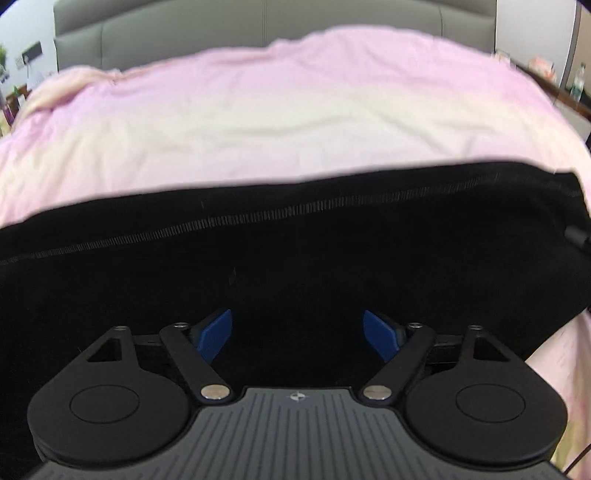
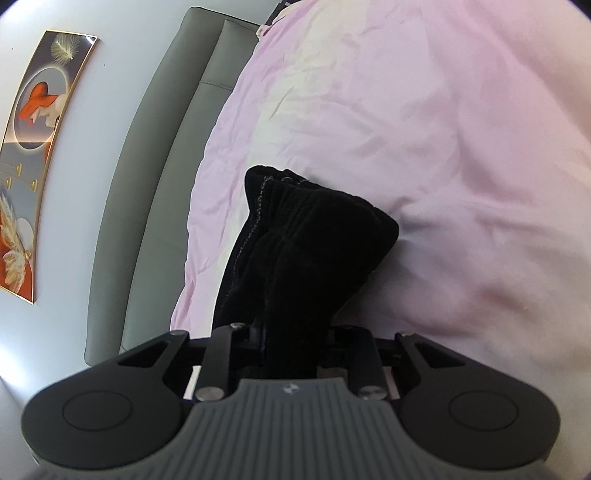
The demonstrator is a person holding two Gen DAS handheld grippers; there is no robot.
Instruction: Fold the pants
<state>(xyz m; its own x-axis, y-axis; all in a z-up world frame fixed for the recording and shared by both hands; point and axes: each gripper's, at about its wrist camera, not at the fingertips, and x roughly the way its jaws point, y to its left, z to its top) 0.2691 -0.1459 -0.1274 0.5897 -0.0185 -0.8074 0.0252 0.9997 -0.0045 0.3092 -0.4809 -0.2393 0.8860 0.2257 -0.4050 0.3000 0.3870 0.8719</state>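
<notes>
The black pants (image 1: 295, 251) lie across a pink bedspread (image 1: 280, 122), a stitched seam running left to right. My left gripper (image 1: 297, 334) is open just above the black cloth, its blue fingertips (image 1: 216, 338) wide apart and empty. In the right wrist view, my right gripper (image 2: 291, 343) is shut on a bunched end of the pants (image 2: 306, 240), which rises from the jaws against the pink bedspread (image 2: 461, 147). The right fingertips are hidden by the cloth.
A grey padded headboard (image 1: 258, 22) stands at the far edge of the bed; it also shows in the right wrist view (image 2: 162, 184). A framed picture (image 2: 33, 147) hangs on the wall. Small items sit on side furniture (image 1: 554, 74) at the right.
</notes>
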